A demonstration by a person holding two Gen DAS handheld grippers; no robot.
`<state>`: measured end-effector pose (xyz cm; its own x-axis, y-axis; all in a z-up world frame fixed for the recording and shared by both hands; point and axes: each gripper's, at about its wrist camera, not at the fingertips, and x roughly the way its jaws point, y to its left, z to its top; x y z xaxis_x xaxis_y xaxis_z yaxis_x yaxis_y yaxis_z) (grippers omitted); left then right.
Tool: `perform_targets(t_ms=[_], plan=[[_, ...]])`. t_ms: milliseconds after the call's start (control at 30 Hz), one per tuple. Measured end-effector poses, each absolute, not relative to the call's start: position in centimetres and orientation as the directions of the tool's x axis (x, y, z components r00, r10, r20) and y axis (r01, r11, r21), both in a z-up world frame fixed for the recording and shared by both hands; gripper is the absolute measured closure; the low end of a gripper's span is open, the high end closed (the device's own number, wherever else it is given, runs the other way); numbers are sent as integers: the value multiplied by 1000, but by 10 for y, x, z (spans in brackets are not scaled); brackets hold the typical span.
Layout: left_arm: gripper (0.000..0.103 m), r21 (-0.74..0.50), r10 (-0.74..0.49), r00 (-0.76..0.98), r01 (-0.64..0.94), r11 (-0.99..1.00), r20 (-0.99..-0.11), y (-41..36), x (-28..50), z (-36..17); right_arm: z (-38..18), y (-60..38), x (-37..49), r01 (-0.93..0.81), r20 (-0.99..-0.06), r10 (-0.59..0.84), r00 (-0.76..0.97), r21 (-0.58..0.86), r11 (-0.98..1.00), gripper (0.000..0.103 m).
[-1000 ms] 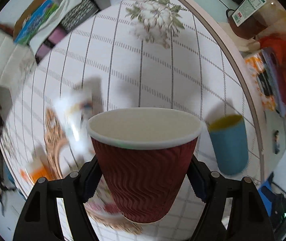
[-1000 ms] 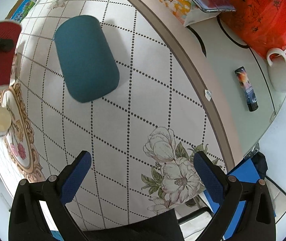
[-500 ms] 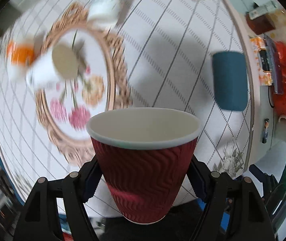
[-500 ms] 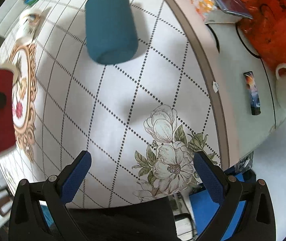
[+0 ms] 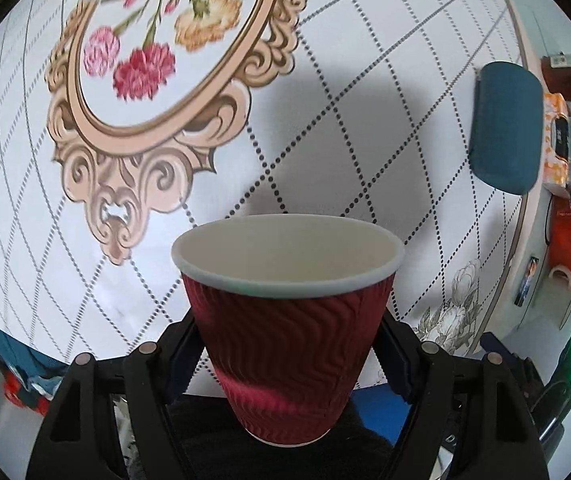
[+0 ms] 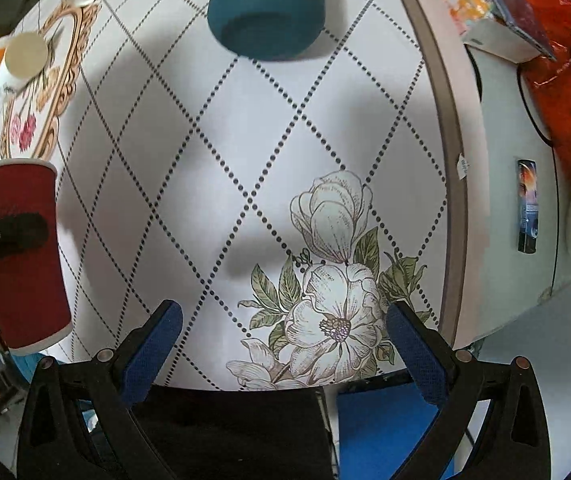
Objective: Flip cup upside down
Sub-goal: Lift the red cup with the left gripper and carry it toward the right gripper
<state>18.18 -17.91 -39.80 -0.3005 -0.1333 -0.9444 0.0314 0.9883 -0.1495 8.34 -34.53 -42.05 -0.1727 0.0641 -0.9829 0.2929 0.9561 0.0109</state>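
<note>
Left gripper (image 5: 287, 364) jaws clamped on red ripple paper cup (image 5: 288, 320), pads on opposite sides of the lower wall, rim pointing away from the camera, cup clear of the desk (image 5: 365, 100). Right gripper (image 6: 283, 356) jaws spread wide, holding nothing, over the printed flower (image 6: 333, 312) near the desk's front edge. Teal cup (image 6: 265, 8) inverted further back, well apart. Bare cloth between the two cups; white paper cup (image 6: 21, 64) far left.
</note>
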Motion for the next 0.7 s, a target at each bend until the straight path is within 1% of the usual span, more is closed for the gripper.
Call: perform_targets(t_ms=[167,400,700], plan=[[28,-142,-129,-284,27,989,-950,-185,181,-409,-425,-340,74,277,-983,55,-177,4,961,0],[28,-96,-58,-256,139,986,-965,-212,175,-421,-429,-335,83,284,-985,34,-170,-16,959,0],[26,-106,-70,-260,124,987,-963,-218,174,-423,-426,-350,97,301,-987,37,-158,-12,954,0]])
